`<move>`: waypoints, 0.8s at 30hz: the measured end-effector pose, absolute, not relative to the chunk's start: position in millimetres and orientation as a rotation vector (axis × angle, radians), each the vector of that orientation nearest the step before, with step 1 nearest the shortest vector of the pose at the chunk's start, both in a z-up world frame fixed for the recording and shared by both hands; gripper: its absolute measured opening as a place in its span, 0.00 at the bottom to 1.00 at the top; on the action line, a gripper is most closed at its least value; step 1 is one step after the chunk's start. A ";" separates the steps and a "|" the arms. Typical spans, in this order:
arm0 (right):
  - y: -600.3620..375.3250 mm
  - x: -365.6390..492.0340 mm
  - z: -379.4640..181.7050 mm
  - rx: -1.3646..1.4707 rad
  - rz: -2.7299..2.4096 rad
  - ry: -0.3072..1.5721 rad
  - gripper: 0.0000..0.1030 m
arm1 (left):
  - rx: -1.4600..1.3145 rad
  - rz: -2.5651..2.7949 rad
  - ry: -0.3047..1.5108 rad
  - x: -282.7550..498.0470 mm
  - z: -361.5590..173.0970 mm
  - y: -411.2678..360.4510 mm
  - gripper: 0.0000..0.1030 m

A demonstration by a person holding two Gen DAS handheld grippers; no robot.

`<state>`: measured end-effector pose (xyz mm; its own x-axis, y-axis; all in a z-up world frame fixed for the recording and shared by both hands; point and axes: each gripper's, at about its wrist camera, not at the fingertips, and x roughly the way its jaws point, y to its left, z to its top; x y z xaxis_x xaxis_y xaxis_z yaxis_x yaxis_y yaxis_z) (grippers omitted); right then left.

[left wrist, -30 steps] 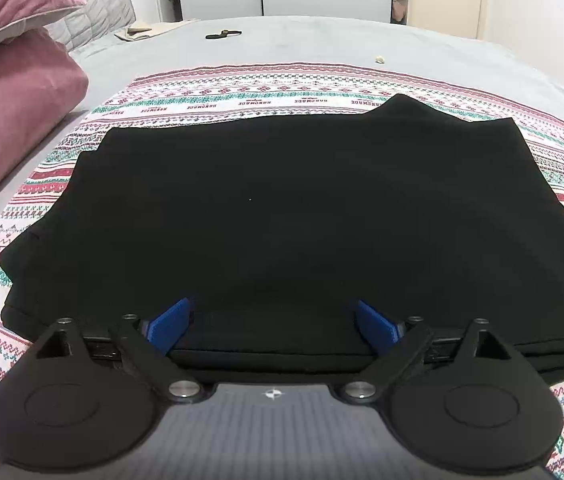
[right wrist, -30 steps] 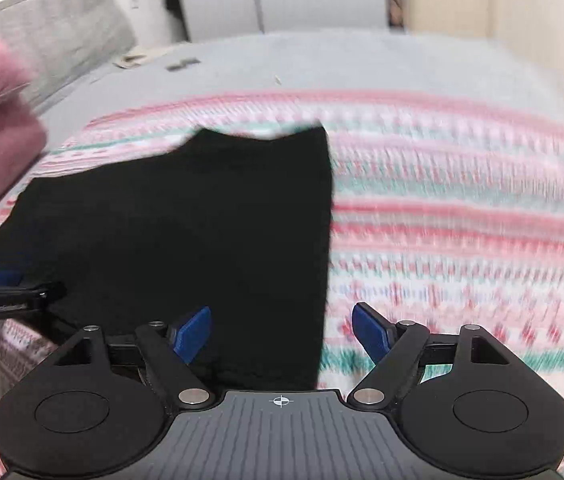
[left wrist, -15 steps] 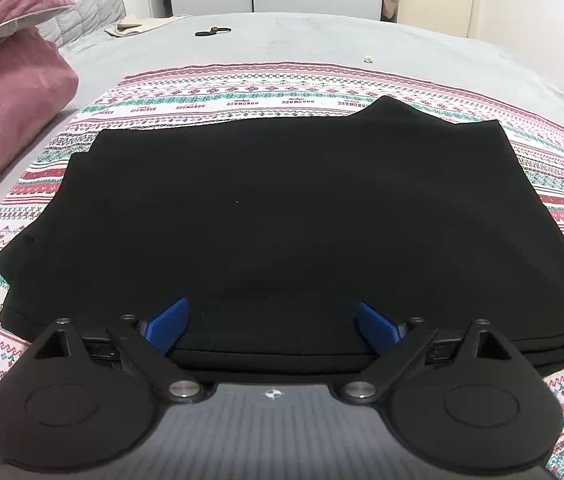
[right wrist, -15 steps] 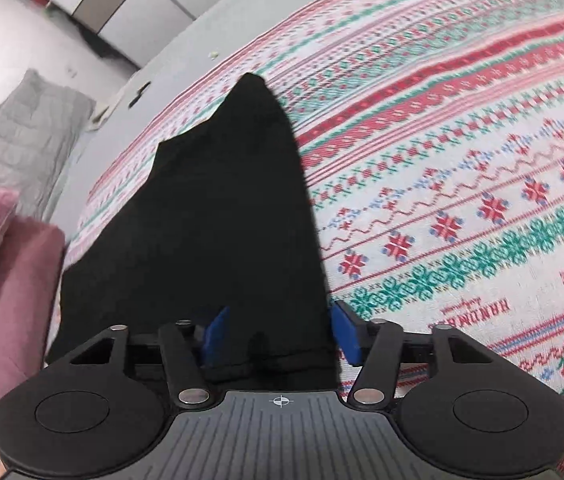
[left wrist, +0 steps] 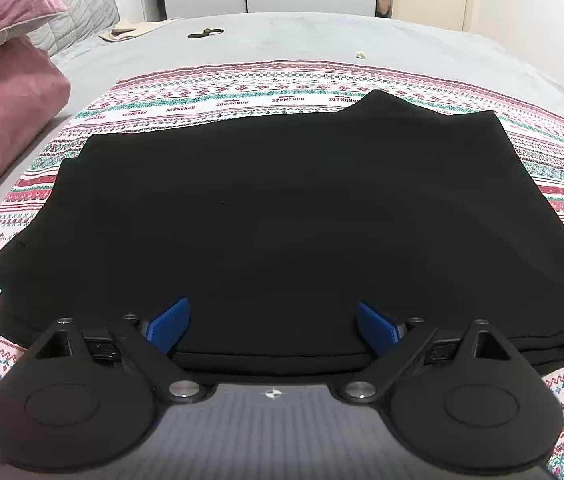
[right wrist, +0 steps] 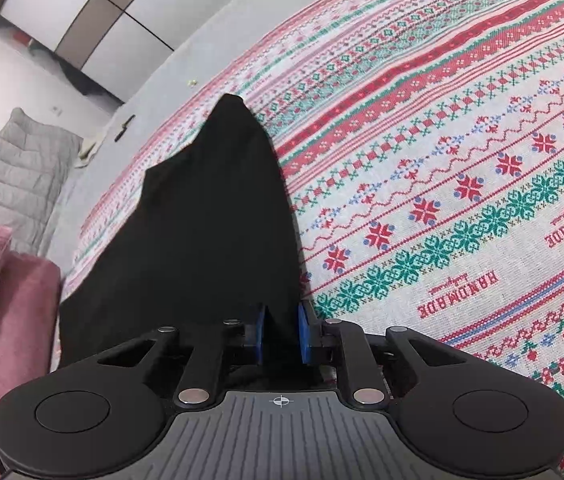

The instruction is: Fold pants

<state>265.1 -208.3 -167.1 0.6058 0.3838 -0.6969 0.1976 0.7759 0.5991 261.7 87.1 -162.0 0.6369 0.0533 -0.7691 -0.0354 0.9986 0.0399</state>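
The black pants [left wrist: 282, 208] lie folded in a broad, flat stack on a red, green and white patterned blanket [left wrist: 242, 96]. My left gripper [left wrist: 272, 326] hangs open just over the stack's near edge, its blue pads [left wrist: 166, 324] wide apart and gripping nothing. In the right wrist view the pants [right wrist: 202, 232] run away as a dark wedge. My right gripper [right wrist: 282, 332] is rolled onto its side at their right-hand edge. Its jaws are closing, and the layered black edge fills the narrow gap between the blue pads [right wrist: 260, 332].
Two pink pillows [left wrist: 2, 100] and a grey quilted headboard [left wrist: 82, 4] stand to the left. A small black object [left wrist: 206, 33] and a beige cloth [left wrist: 126, 32] lie on the grey sheet beyond the blanket. More of the patterned blanket [right wrist: 461, 168] spreads to the right of the pants.
The right gripper has rolled, dropped to the pants' right edge and narrowed from wide open to a slim gap around the fabric. The left gripper has stayed where it was.
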 end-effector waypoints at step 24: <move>-193.9 264.1 -181.7 0.736 0.211 0.853 0.17 | 0.015 0.017 0.891 263.8 -165.6 95.3 1.00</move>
